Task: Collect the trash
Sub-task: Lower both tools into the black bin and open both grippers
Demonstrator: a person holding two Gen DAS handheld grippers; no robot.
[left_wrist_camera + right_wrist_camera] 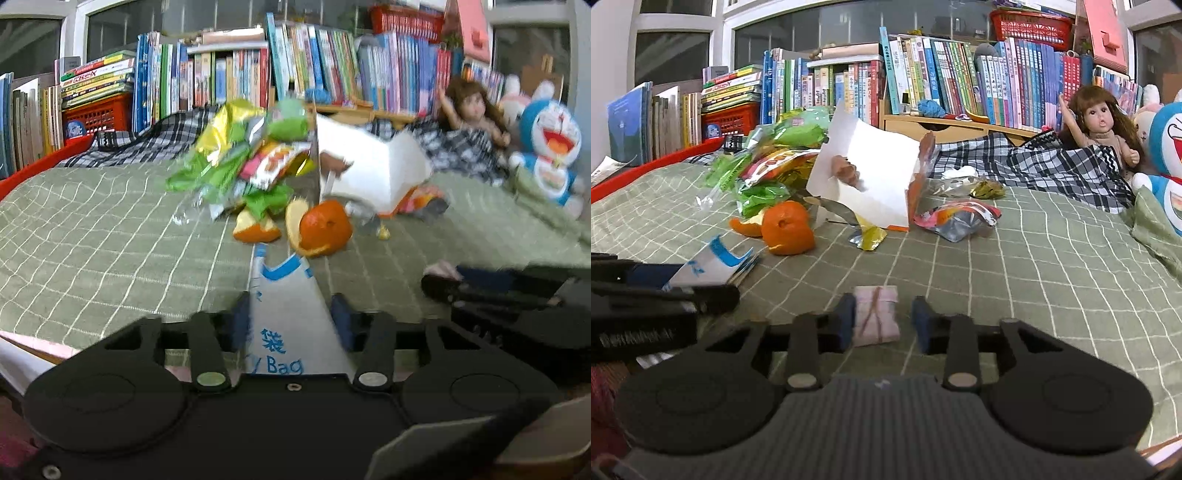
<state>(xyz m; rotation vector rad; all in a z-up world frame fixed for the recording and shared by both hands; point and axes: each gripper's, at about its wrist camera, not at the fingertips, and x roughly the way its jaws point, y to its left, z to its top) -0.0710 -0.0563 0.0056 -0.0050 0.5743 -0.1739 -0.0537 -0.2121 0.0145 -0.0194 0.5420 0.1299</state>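
My left gripper [291,317] is shut on a white paper bag with blue print [288,295], which points toward the trash pile on the green checked bedcover [92,240]. An orange peel [325,229] lies just beyond the bag's mouth. Behind it are green wrappers [218,170] and a tipped white carton [369,173]. My right gripper [883,321] is open low over the cover, with a small pink folded packet [875,314] between its fingers; it touches the left one and stands apart from the right. A red and silver snack wrapper [956,218] and a yellow wrapper [870,234] lie farther ahead.
A doll [1104,122] and a blue plush toy [1171,147] sit at the right on a plaid cloth [1052,166]. Rows of books [923,74] line the back. A red rail [646,166] edges the bed at the left. Bare cover lies at right [1034,277].
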